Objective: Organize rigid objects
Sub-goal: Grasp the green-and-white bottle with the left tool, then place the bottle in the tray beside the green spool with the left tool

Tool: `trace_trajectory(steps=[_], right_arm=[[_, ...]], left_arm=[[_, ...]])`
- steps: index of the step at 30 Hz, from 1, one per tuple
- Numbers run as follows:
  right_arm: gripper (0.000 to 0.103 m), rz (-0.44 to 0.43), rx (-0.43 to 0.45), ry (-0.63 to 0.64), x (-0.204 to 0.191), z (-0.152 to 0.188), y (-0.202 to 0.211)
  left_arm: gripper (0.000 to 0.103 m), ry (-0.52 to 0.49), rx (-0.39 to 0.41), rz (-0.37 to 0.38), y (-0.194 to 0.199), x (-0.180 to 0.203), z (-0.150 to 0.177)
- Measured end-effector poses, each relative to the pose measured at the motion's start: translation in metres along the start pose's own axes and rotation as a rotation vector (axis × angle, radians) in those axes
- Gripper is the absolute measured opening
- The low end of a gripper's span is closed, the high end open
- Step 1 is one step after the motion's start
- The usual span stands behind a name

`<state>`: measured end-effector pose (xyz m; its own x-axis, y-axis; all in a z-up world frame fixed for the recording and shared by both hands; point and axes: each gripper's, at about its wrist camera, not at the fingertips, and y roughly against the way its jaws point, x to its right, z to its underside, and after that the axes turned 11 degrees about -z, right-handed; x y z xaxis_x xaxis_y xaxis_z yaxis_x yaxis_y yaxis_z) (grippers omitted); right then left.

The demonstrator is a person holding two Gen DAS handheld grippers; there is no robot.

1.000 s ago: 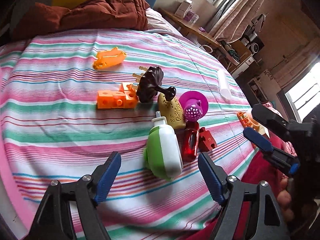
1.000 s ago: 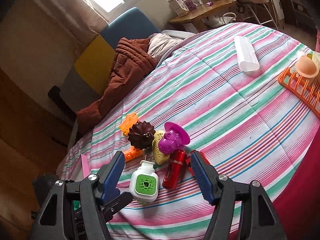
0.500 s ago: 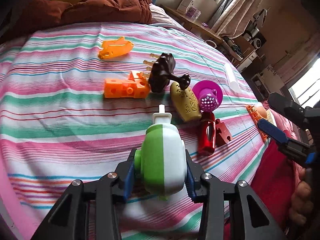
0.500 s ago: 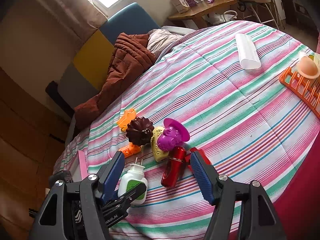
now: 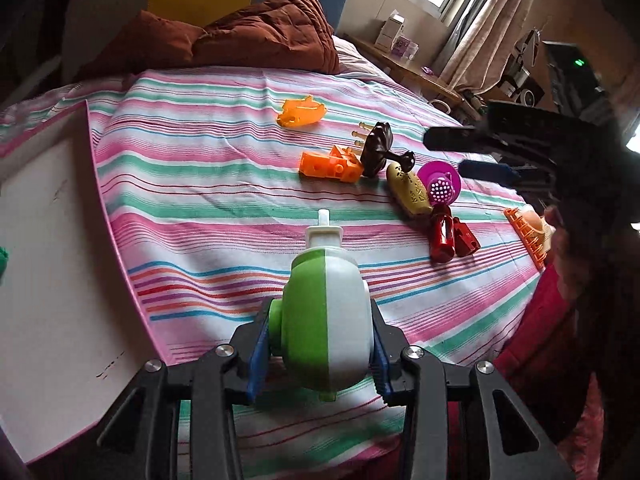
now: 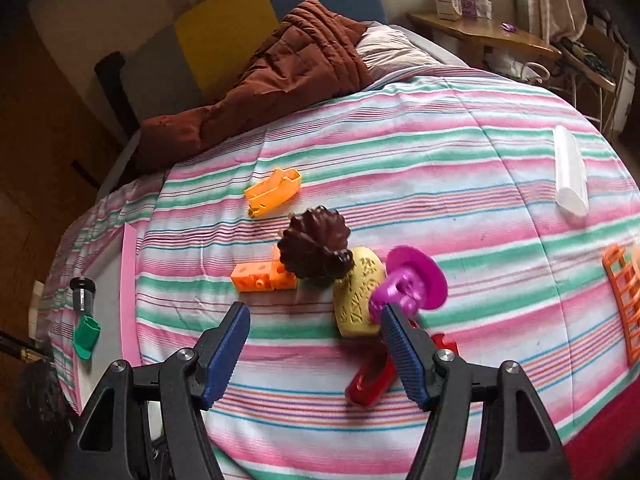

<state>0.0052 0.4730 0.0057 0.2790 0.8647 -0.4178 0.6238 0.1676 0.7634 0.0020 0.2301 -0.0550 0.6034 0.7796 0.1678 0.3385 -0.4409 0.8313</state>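
Observation:
My left gripper [image 5: 318, 354] is shut on a green-and-white plug-in device [image 5: 326, 318] and holds it above the striped bedspread, next to a white tray with a pink rim [image 5: 52, 264]. My right gripper [image 6: 316, 344] is open and empty above the toy pile: orange blocks [image 6: 262, 276], a dark brown piece [image 6: 314, 246], a yellow piece [image 6: 358, 300], a purple funnel [image 6: 412, 284] and a red piece [image 6: 370, 380]. An orange boat mould [image 6: 274, 192] lies farther back. The right gripper also shows in the left wrist view [image 5: 472, 152].
The tray's pink rim [image 6: 129, 292] shows at the left with a green piece [image 6: 86, 334] beside it. An orange rack [image 6: 624, 296] sits at the bed's right edge. A white tube [image 6: 570, 178] lies far right. A brown blanket [image 6: 280, 80] is heaped at the back.
My left gripper closed on the green-and-white device, lifted it and carried it left, bringing the tray into view. My right gripper moved forward over the toy pile.

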Motion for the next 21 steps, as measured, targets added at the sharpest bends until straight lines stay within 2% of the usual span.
trace_trajectory(steps=[8,11,12,13,15,21], right_arm=[[0.069,0.090,-0.053,0.092,-0.006,-0.045,-0.062],[0.069,0.095,-0.068,0.125,-0.003,-0.048,-0.082],[0.063,0.116,-0.091,0.136,-0.001,-0.046,-0.091],[0.063,0.145,-0.125,0.149,0.001,-0.043,-0.099],[0.058,0.144,-0.102,0.202,-0.004,-0.042,-0.096],[0.058,0.126,-0.101,0.179,0.001,-0.042,-0.095]], left_arm=[[0.042,0.019,0.021,0.001,0.020,-0.012,0.009],[0.042,0.034,0.024,-0.002,0.026,-0.017,0.011],[0.042,0.040,0.022,-0.002,0.026,-0.018,0.012],[0.042,0.048,0.020,-0.002,0.026,-0.020,0.013],[0.042,0.064,0.015,0.000,0.025,-0.022,0.014],[0.042,0.067,0.022,-0.004,0.028,-0.021,0.018]])
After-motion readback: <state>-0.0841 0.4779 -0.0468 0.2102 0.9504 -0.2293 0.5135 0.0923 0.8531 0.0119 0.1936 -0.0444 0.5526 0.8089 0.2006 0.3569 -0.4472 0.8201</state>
